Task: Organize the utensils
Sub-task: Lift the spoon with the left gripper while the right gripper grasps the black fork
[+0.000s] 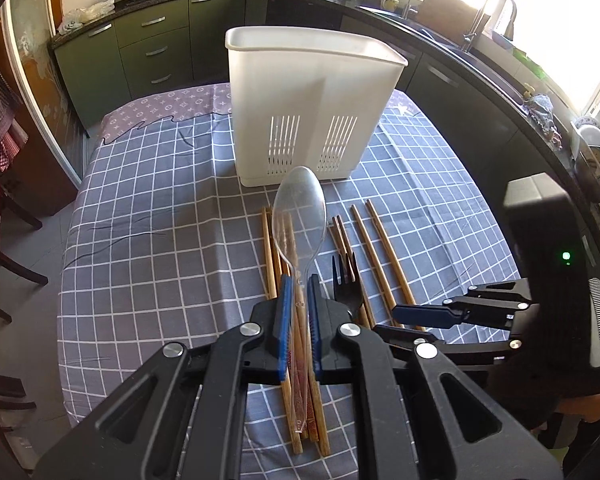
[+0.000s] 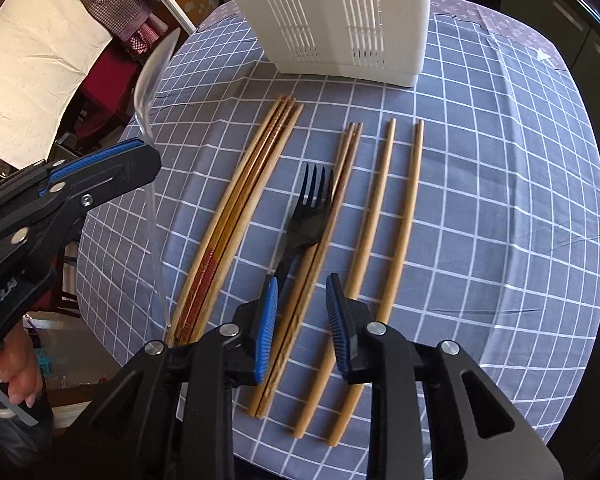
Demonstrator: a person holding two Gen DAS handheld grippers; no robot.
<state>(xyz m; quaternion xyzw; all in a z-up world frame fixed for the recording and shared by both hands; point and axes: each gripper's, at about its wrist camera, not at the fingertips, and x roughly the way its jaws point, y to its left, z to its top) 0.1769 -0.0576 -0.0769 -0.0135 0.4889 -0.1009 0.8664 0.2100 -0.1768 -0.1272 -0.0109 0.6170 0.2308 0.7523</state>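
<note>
The left gripper (image 1: 298,292) is clamped on the clear spoon's (image 1: 299,216) neck, lifted in front of the bin (image 1: 312,104), bowl pointing at it. Thin plastic: light, slick, bendy, so a grip near the bowl seems steadier. The right gripper (image 2: 302,312) hangs apart over the fork (image 2: 306,220), tines binward.

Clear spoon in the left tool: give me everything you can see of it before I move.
The clear spoon looks like transparent, colourless plastic, with an oval bowl and a long thin handle. The left tool is shut on the handle just below the bowl, lifting the spoon above the checked cloth. The bowl points toward the white slotted holder, short of it and not touching. The handle's free end trails back under the tool, over the chopsticks. No damage shows.
</note>
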